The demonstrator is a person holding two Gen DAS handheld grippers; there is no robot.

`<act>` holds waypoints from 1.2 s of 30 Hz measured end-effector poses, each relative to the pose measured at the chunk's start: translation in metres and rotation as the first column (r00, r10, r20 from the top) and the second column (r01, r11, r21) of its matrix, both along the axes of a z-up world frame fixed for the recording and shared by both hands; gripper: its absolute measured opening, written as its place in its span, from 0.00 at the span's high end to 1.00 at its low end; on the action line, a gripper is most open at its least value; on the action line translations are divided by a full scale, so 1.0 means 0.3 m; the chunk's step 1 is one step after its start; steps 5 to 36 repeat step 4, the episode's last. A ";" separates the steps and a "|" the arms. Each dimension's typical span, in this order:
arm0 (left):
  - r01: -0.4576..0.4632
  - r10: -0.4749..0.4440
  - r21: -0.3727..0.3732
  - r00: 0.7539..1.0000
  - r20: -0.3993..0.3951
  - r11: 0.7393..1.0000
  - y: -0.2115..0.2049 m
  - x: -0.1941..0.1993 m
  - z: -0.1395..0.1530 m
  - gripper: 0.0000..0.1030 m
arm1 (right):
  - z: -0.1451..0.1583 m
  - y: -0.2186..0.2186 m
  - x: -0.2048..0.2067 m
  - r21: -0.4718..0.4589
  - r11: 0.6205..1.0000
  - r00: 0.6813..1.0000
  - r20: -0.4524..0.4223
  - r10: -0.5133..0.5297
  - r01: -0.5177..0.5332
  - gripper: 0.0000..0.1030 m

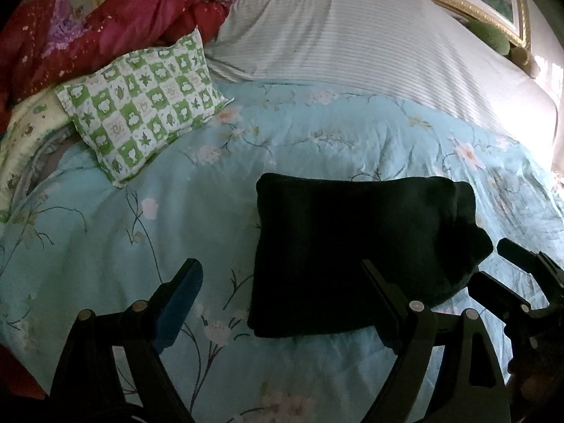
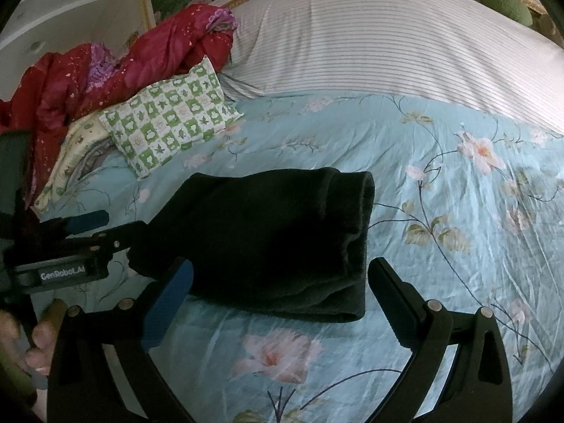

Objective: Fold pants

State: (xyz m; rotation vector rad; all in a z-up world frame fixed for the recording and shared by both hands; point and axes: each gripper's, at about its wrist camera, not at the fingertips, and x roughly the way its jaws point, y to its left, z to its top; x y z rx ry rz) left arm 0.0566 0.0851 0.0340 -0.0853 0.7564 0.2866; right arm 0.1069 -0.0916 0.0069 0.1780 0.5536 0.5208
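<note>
The black pants (image 1: pixel 352 246) lie folded into a thick rectangle on the light blue floral quilt (image 1: pixel 176 218). My left gripper (image 1: pixel 278 264) stands open over the bundle's near left corner; its blue-padded finger is over bare quilt and the other finger crosses the dark cloth. In the right wrist view the pants (image 2: pixel 275 232) fill the middle, with a rolled fold along their right side. My right gripper (image 2: pixel 282 263) is open just in front of their near edge, holding nothing. Each gripper shows in the other's view: the right gripper (image 1: pixel 507 264) beside the pants' right edge, the left gripper (image 2: pixel 95 227) at their left corner.
A green-and-white checked pillow (image 1: pixel 141 102) lies behind the pants to the left, against a heaped red quilt (image 1: pixel 105 31). A striped sheet (image 1: pixel 352 35) covers the far half of the bed up to a gold-framed headboard (image 1: pixel 458 0). A person's hand (image 2: pixel 35 338) grips the left tool.
</note>
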 end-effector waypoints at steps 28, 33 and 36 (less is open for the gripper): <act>-0.008 0.008 0.005 1.000 -0.008 1.000 -0.006 0.007 0.004 0.14 | -0.005 -0.006 0.009 0.021 1.000 1.000 -0.022 0.011 -0.011 0.03; -0.008 0.008 0.005 1.000 -0.008 1.000 -0.006 0.007 0.004 0.14 | -0.005 -0.006 0.009 0.021 1.000 1.000 -0.022 0.011 -0.011 0.03; -0.008 0.008 0.005 1.000 -0.008 1.000 -0.006 0.007 0.004 0.14 | -0.005 -0.006 0.009 0.021 1.000 1.000 -0.022 0.011 -0.011 0.03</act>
